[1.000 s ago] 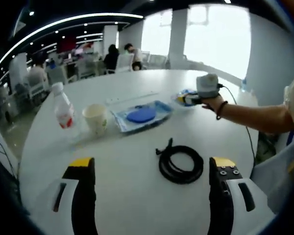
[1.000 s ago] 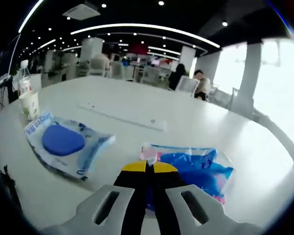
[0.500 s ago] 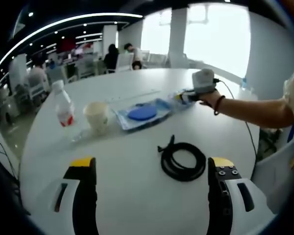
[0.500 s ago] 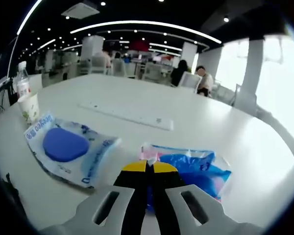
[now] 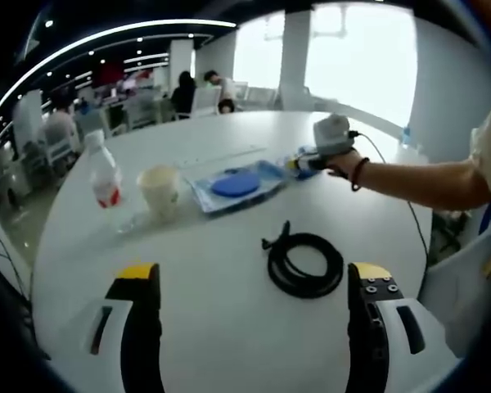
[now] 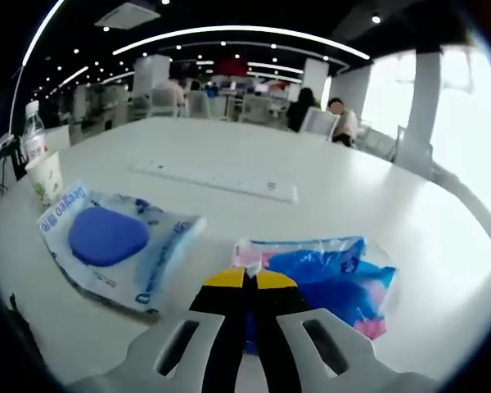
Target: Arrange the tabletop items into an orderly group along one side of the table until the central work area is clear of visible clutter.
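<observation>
The right gripper, jaws pinched on the blue-pink packet, has dragged it nearer the blue-disc packet; the left gripper waits wide, coiled cable between its jaws.

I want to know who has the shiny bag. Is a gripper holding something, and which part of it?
The right gripper is shut on the near edge of the blue and pink packet. The left gripper is open and holds nothing.

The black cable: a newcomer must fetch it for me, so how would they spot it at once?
On the round white table, look at the bare middle, nearer the open left gripper than the row of bottle, cup and packets. The black cable lies there alone, the only dark thing, wound into a flat coil.
</observation>
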A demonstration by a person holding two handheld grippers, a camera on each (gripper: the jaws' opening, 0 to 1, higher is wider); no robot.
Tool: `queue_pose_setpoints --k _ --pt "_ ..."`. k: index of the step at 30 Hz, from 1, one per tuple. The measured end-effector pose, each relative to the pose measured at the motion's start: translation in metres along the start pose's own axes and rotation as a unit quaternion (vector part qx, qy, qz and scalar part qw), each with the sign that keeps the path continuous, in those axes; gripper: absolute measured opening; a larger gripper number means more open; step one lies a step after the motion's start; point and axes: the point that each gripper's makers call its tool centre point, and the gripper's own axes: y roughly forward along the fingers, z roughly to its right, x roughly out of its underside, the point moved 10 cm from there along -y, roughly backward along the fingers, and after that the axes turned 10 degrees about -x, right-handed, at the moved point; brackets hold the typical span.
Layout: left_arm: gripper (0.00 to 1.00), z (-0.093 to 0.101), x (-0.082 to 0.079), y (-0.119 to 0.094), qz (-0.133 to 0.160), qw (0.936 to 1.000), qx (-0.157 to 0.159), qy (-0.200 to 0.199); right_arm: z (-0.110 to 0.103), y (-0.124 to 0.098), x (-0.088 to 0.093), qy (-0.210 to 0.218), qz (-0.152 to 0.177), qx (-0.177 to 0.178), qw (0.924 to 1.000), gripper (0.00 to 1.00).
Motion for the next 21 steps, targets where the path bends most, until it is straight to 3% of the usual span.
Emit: queue_pose_setpoints --k 5,15,21 --pt "0.92 0.0 0.0 0.0 0.0 1.0 0.0 0.003 -0.001 -0.003 -0.001 0.011 0.006 0.003 0.9999 0.04" --pt "0.93 0.0 0.0 -0.001 -0.002 1.0 -0.001 0.008 -0.005 -0.021 -0.019 0.016 0.023 0.012 0.9995 0.44" --pt "0.96 0.0 -0.003 -0.002 0.001 0.9999 -0.004 0.011 -0.013 -0.034 -0.029 0.034 0.039 -0.019 0.9985 0.58"
